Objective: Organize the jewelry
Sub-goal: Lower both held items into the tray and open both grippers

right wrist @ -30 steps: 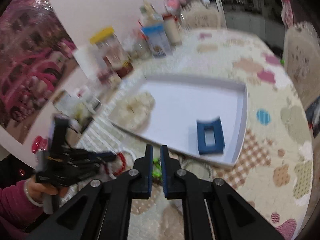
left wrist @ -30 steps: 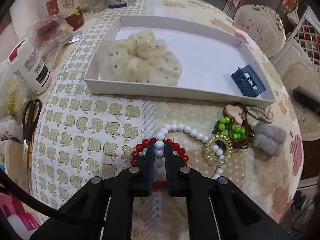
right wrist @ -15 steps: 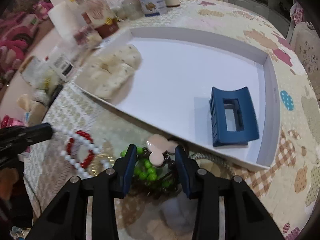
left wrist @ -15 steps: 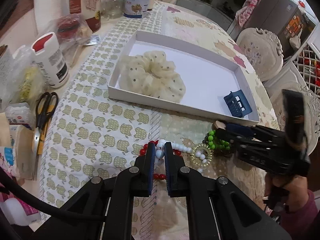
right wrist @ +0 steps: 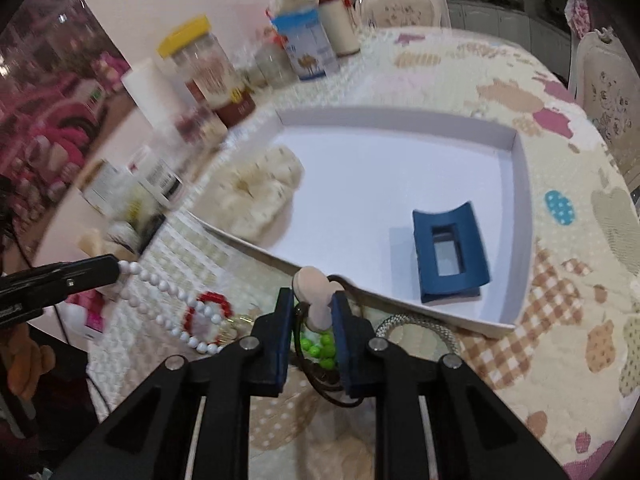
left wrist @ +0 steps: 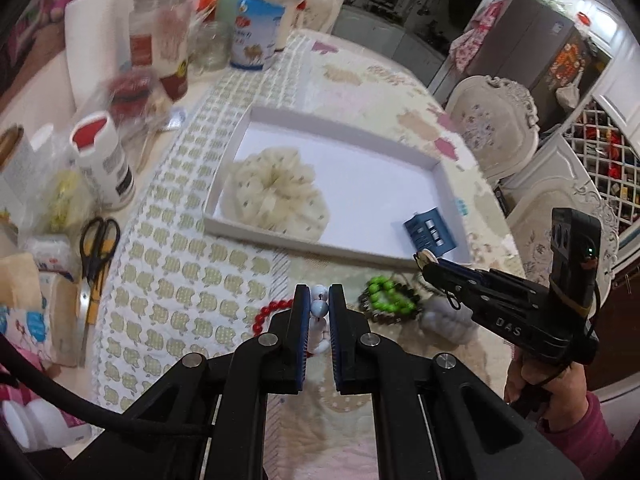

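Observation:
My left gripper (left wrist: 319, 300) is shut on a white bead bracelet (left wrist: 319, 308) and holds it lifted above the tablecloth; the strand hangs from it in the right wrist view (right wrist: 168, 292). My right gripper (right wrist: 310, 310) is shut on a beige flower hair tie (right wrist: 314, 292) with a dark elastic loop (right wrist: 320, 384), raised over the pile. A red bead bracelet (left wrist: 270, 314) and a green bead bracelet (left wrist: 386, 296) lie on the cloth. The white tray (left wrist: 308, 128) holds a cream scrunchie (left wrist: 276, 192) and a blue hair clip (left wrist: 430, 232).
Jars, bottles and a milk carton (left wrist: 252, 32) crowd the table's left and far side. Scissors (left wrist: 96, 256) lie at the left. A grey fluffy tie (left wrist: 444, 324) and a silver ring bracelet (right wrist: 420, 328) lie near the tray's front edge. Chairs (left wrist: 492, 120) stand at the right.
My left gripper rose with the white bracelet, pulling the strand off the cloth. My right gripper closed on the flower hair tie and lifted it.

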`<action>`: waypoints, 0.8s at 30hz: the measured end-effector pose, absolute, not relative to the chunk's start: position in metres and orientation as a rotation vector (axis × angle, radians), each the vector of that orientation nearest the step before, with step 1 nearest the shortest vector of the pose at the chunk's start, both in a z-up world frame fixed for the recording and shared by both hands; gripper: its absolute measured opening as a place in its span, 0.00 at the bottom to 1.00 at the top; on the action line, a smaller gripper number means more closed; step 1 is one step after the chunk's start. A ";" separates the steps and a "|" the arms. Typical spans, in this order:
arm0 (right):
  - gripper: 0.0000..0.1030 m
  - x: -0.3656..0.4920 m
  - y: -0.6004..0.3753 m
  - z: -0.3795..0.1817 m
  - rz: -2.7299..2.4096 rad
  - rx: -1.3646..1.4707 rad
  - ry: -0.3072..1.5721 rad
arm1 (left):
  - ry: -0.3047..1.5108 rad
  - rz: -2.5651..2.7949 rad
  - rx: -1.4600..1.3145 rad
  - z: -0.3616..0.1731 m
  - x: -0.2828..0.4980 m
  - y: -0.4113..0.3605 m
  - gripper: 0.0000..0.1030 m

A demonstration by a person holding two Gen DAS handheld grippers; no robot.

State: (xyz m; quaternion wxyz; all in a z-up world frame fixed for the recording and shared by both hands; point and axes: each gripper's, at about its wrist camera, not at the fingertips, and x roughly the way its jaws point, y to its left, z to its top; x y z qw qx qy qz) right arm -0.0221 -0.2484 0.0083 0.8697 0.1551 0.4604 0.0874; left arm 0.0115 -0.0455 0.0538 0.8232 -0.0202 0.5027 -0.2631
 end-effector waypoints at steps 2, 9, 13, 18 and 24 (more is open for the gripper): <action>0.19 -0.029 -0.252 0.021 0.195 0.354 0.936 | 1.049 -0.569 -0.039 0.065 0.011 -0.047 0.00; 0.19 -0.042 -0.271 0.055 0.209 0.436 0.852 | 0.983 -0.574 0.000 0.096 0.015 -0.056 0.00; 0.19 -0.041 -0.276 0.068 0.194 0.423 0.830 | 0.954 -0.565 0.019 0.106 0.024 -0.064 0.00; 0.19 -0.032 -0.286 0.076 0.174 0.412 0.816 | 0.944 -0.562 0.043 0.110 0.040 -0.085 0.00; 0.19 -0.008 -0.306 0.076 0.134 0.382 0.829 | 0.948 -0.546 0.090 0.099 0.062 -0.123 0.00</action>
